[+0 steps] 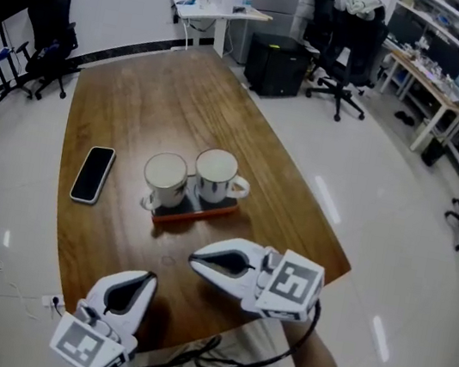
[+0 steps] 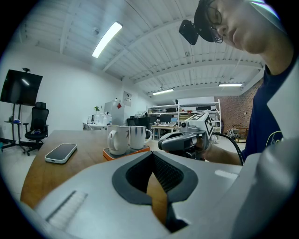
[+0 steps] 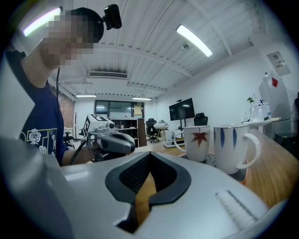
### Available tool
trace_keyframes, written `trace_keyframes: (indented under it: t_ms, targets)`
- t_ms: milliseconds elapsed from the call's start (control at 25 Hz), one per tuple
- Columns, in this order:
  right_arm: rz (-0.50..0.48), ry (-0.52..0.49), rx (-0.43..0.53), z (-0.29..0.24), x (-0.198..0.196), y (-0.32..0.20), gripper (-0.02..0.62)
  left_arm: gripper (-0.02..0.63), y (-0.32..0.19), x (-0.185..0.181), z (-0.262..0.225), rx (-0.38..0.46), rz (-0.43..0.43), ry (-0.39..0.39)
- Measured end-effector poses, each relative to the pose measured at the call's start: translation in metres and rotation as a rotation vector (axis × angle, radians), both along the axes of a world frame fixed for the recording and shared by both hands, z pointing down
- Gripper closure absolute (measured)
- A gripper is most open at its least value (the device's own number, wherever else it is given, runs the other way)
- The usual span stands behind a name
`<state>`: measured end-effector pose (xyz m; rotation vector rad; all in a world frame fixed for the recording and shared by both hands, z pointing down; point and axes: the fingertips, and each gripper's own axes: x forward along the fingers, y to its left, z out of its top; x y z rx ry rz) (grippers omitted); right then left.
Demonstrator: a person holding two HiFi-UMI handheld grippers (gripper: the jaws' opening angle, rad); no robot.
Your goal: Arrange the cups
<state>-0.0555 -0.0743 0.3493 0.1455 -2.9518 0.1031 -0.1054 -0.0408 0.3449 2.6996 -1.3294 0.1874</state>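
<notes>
Head view: nearest us the left gripper [image 1: 147, 277], low over the table [image 1: 155, 105] edge, jaws pressed together, empty; right gripper [image 1: 193, 259] just ahead, likewise pressed together; left cup [image 1: 165, 178] and right cup [image 1: 216, 174] side by side on an orange tray [image 1: 198, 214]; phone [image 1: 93, 173] to their left.
Left gripper view: we see pads meeting, nothing between.
Right gripper view: pads meeting, nothing held; left cup shows a red leaf, right cup blue streaks.

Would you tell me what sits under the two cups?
The leaf cup and striped cup stand on an orange tray; its surface beneath them is covered.
</notes>
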Motion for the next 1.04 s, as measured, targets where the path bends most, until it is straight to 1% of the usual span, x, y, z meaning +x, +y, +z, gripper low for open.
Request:
trace_keyframes:
  t_ms: [760, 1040]
  targets:
    - [-0.011, 0.001, -0.005, -0.001, -0.001, 0.003, 0.588, 0.603, 0.0, 0.0, -0.001, 0.003, 0.002, -0.001]
    - [-0.101, 0.008, -0.006, 0.001, -0.006, 0.017, 0.588, 0.603, 0.0, 0.001, 0.0, -0.004, -0.002, 0.005]
